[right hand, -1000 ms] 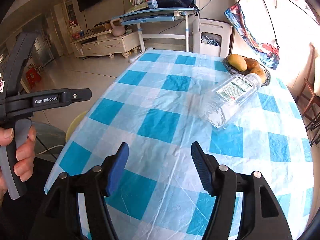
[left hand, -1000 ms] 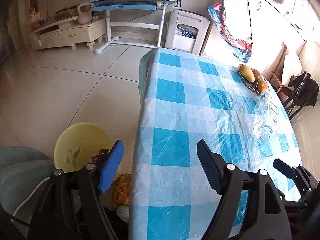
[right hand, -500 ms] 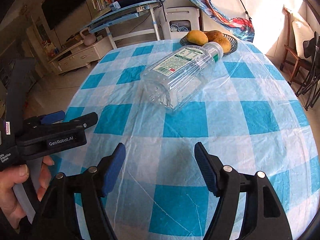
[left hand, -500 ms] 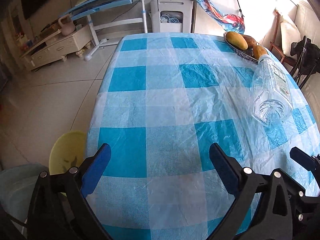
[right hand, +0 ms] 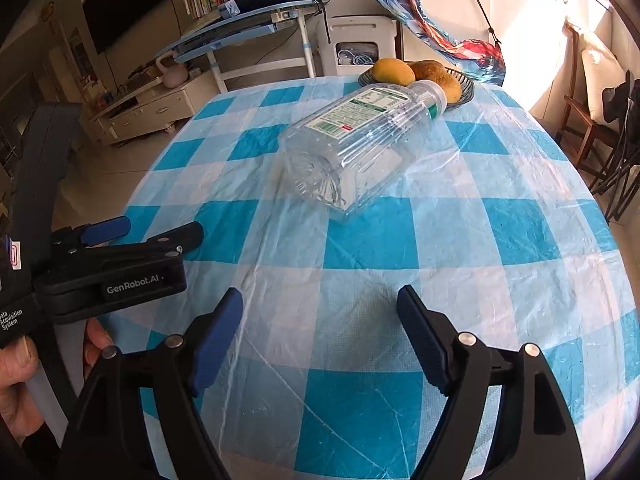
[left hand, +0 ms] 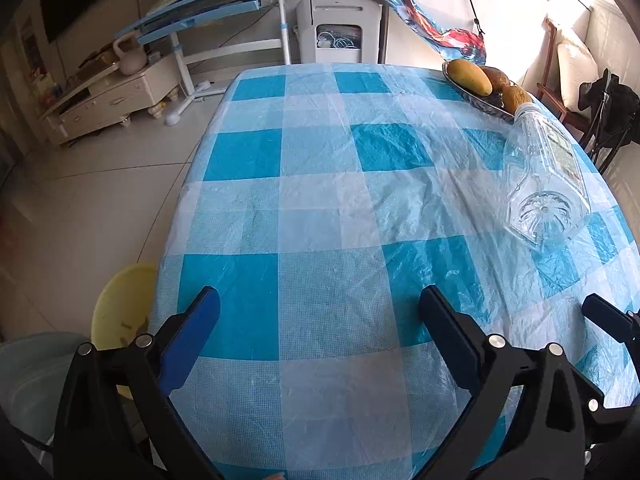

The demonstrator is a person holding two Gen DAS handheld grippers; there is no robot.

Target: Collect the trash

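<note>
Currently we hold both grippers low over the surface (left hand: 320, 208), which is covered by a blue-and-white checked plastic cloth.

At the left, on the floor beside the surface, a yellow basin (left hand: 120, 304) sits partly hidden by the cloth edge.

Our left gripper (left hand: 318, 312) has its jaws spread wide, having just been opening, and nothing lies between them; only bare cloth shows in the gap. In the right wrist view this gripper (right hand: 116, 248) appears at the left edge, held by a hand (right hand: 20, 368).

Our right gripper (right hand: 320, 312) has its jaws well apart, also having just been opening, and they grip nothing.

The task's thing, a clear plastic bottle (right hand: 356, 152), lies on its side on the surface, base toward us and white cap pointing away. It lies ahead of the right jaws, slightly left of their centre line and well apart from both pads. From the left wrist view the bottle (left hand: 544, 176) lies far to the right of the left jaws and beyond them.

Behind the bottle's cap, a dark fruit bowl (right hand: 464, 88) holds yellow-brown fruit (right hand: 394, 72); the cap appears just beside the bowl.
</note>
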